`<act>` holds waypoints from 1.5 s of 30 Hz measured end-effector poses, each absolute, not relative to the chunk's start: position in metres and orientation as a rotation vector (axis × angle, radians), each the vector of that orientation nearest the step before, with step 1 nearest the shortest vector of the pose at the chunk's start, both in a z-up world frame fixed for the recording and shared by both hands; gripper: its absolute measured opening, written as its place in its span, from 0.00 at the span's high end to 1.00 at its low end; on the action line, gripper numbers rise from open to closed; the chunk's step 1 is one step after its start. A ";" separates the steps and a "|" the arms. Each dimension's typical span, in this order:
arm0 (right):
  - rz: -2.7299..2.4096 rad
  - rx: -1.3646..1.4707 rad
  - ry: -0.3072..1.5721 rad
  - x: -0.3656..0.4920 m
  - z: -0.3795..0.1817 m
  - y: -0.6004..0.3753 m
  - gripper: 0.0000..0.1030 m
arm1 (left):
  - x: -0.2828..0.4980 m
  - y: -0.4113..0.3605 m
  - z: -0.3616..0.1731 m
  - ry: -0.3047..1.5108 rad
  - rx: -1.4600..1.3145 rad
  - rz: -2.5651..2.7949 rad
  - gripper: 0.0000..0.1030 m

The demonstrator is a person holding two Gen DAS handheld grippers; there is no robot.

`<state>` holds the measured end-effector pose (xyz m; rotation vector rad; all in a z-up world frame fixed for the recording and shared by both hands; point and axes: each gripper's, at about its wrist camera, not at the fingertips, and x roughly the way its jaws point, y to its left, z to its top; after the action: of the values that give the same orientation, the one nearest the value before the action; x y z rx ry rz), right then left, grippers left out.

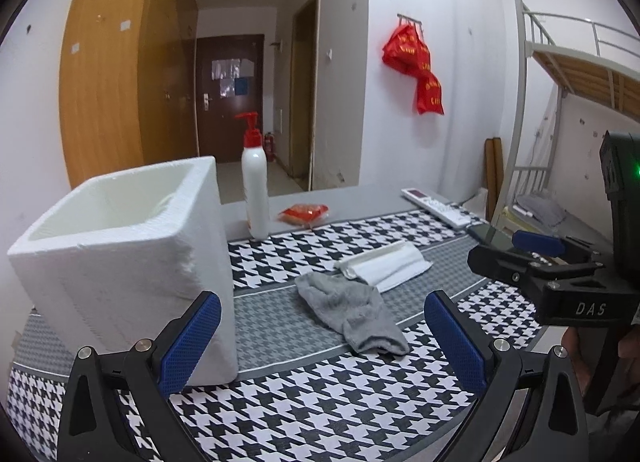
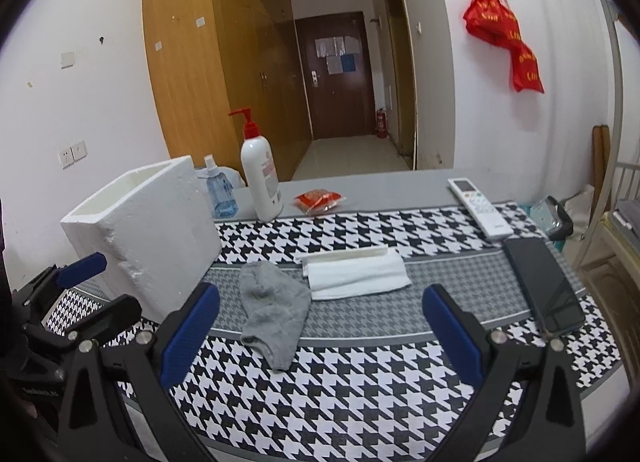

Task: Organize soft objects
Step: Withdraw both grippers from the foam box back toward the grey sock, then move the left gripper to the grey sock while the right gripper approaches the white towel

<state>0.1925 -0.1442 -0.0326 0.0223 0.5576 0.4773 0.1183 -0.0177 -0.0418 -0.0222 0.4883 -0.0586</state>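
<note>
Right wrist view showed the right gripper [image 2: 320, 338] spread wide and empty above the houndstooth cloth [image 2: 360, 394], as was the left gripper [image 1: 322, 342]. The grey sock [image 2: 274, 310] lay limp just beside the folded white towel [image 2: 356, 270], near the foam box [image 2: 148, 230]. A shallow pinch might snag the cloth or unroll the towel. The box's interior stayed mostly hidden.

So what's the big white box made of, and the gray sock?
The white box looks like foam, probably polystyrene: thick matte walls with crumbly, chipped edges. The gray sock looks like soft knitted fabric, maybe cotton: it lies limp and wrinkled, with a fuzzy matte surface.
</note>
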 end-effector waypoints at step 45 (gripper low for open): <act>0.442 -0.085 0.711 0.279 -0.062 -0.140 0.01 | 0.205 -0.040 -0.079 0.683 0.008 -0.045 0.01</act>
<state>0.2793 -0.1397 -0.0615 -0.0846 0.7113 0.4419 0.2049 -0.0397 -0.0785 0.0081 0.6830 -0.0454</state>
